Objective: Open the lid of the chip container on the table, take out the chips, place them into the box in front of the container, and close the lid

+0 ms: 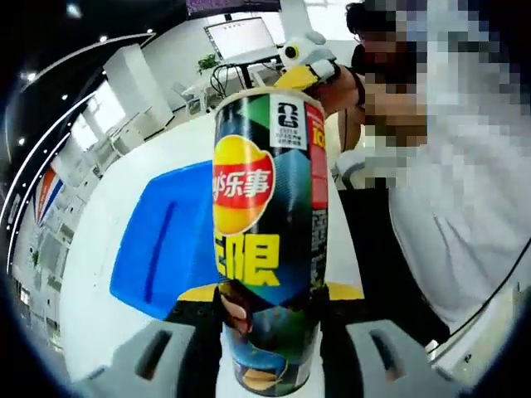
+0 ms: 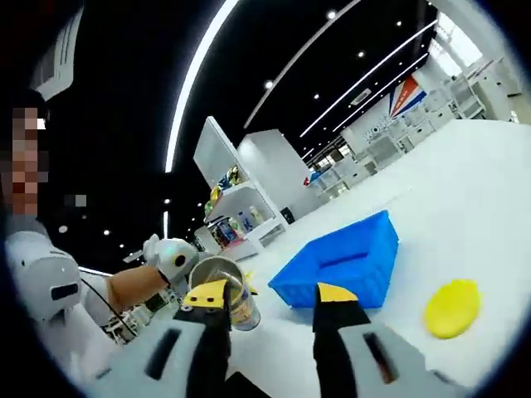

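The left gripper (image 1: pixel 270 319) jaws clamp the open chip container (image 1: pixel 270 240) upright, while the right gripper (image 2: pixel 270 311) jaws gape empty beside the blue box (image 2: pixel 344 267) and yellow lid (image 2: pixel 451 308) on the tabletop (image 2: pixel 465 207).

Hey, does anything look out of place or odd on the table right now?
The yellow lid lies loose on the white table, apart from the chip can, to the side of the blue box. The can's top is open, as the task requires. No spill or damage shows.

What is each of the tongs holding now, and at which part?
The left tongs grip the chip can around its lower body. The right tongs are open and hold nothing; the yellow lid lies on the table.
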The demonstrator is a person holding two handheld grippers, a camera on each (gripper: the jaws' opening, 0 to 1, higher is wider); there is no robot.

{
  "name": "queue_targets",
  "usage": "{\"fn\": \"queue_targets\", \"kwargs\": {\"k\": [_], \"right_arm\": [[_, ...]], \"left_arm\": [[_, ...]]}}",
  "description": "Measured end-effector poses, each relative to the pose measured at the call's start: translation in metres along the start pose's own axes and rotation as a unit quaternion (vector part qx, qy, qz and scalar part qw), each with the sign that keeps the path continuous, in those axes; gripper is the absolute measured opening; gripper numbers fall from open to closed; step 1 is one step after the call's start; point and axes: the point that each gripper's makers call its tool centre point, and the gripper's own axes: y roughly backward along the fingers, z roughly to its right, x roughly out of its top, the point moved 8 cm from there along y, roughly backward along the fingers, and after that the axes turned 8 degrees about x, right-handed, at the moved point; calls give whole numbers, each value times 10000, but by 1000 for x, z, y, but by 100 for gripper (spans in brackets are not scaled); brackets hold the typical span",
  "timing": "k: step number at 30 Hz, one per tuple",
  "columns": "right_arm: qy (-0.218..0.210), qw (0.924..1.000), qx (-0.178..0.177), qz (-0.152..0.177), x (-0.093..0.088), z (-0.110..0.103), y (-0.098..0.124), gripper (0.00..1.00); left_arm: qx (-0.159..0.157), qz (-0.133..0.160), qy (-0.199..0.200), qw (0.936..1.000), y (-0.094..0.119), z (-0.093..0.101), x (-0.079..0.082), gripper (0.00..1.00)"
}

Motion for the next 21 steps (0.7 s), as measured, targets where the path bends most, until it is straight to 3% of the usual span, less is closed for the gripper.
{"fn": "queue_targets", "kwargs": {"k": [2, 5, 9, 12, 13, 15, 17, 19, 21], "right_arm": [[-135, 9997, 181, -119, -7, -5, -5, 36], [-154, 9993, 288, -188, -14, -8, -11, 36], [-271, 9987, 335, -273, -20, -6, -14, 30], [-347, 9980, 331, -414, -27, -5, -17, 28], [-378, 9973, 374, -513, -30, -6, -18, 27], [-354, 9961, 462, -667, -38, -9, -22, 26], [-311, 9949, 483, -826, -44, -10, -26, 26], [-384, 9940, 458, -920, -49, -6, -29, 26], [-579, 9925, 377, -1008, -54, -1, -32, 26]], "left_arm": [[-242, -144, 39, 9996, 1, 3, -3, 47], [-104, -423, -264, 9987, 3, -1, -7, 47], [-128, -667, -222, 9974, -1, 0, -12, 47], [-225, -856, -338, 9955, -5, 4, -15, 47], [-327, -929, -349, 9945, -8, -4, -21, 47], [-395, -1199, -337, 9914, -12, -3, -24, 47], [-622, -1644, -290, 9840, -14, 2, -27, 47], [-568, -1582, -359, 9851, -19, 3, -24, 47], [-540, -1703, -349, 9833, -22, 2, -22, 47]]}}
